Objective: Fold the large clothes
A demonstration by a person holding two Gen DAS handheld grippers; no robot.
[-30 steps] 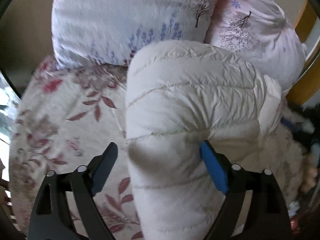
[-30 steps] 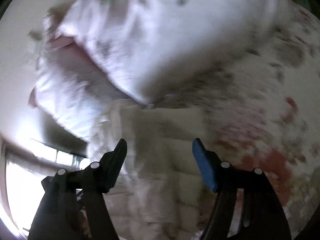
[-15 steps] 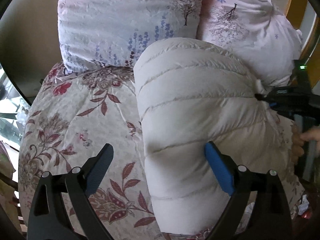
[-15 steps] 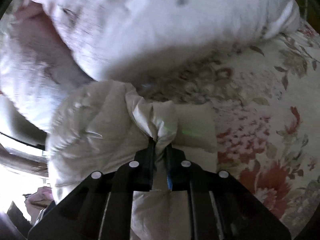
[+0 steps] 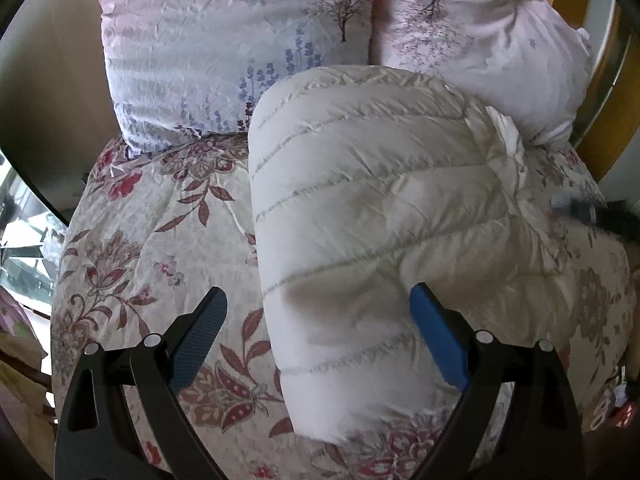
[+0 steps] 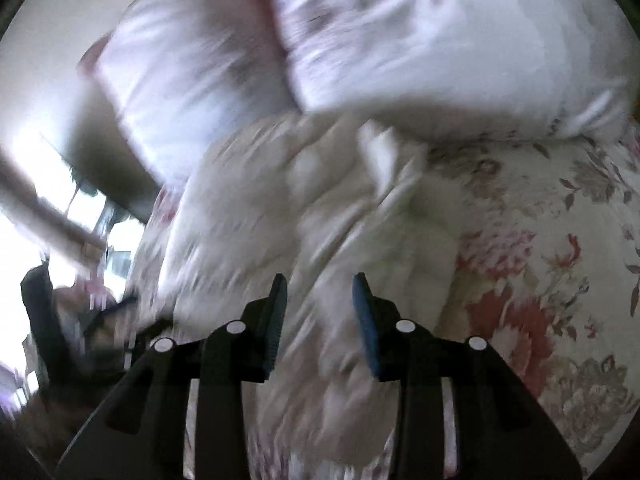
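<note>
A white quilted down jacket (image 5: 372, 208) lies folded into a thick bundle on the floral bedspread (image 5: 140, 240). My left gripper (image 5: 318, 336) hangs open just above the bundle's near left edge; its blue right pad (image 5: 436, 340) is over the jacket and its left pad over the bedspread. At that view's right edge my right gripper (image 5: 592, 216) shows as a dark blur beside the jacket. The right wrist view is smeared by motion: the right gripper (image 6: 320, 312) has its jaws opening, with the jacket (image 6: 300, 200) beyond them and nothing pinched.
Two pale pillows, one with a lavender print (image 5: 240, 40) and one with trees (image 5: 480, 40), lean against the jacket's far end. A wooden bed frame (image 5: 572, 0) rises at the back right. The bed's edge and a bright window lie to the left.
Half a second ago the right gripper was shut on a pinch of the jacket's corner; it has let go and pulled back. The left gripper has drawn back slightly, still open.
</note>
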